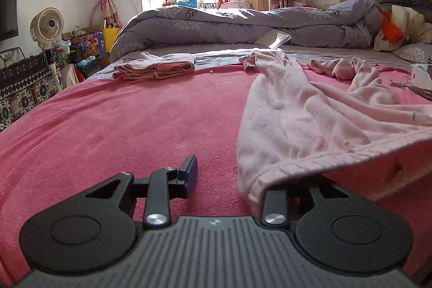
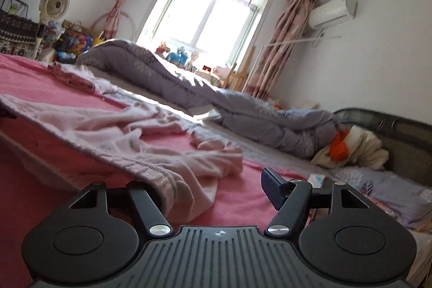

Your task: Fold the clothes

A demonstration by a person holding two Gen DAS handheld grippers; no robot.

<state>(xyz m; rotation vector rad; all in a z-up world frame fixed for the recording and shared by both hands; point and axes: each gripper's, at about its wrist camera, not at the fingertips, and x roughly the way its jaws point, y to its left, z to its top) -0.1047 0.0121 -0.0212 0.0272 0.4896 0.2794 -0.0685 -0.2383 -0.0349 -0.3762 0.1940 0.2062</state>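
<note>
A pale pink fleece garment (image 1: pixel 310 120) lies rumpled on the pink blanket (image 1: pixel 121 126); its hem edge is lifted off the bed. My left gripper (image 1: pixel 232 177) is open: its left finger shows, and the hem drapes over the right finger and hides it. In the right wrist view the same garment (image 2: pixel 113 131) stretches from the left, and its hem hangs over the left finger of my right gripper (image 2: pixel 213 188), which is open too. A folded pink garment (image 1: pixel 156 65) rests at the blanket's far left edge.
A grey quilt (image 1: pixel 243 23) is bunched across the far side of the bed. Pillows and an orange item (image 1: pixel 394 29) sit by the headboard at right. A tissue box (image 1: pixel 421 74) and a cable lie at the right edge. A fan (image 1: pixel 47 29) and clutter stand left of the bed.
</note>
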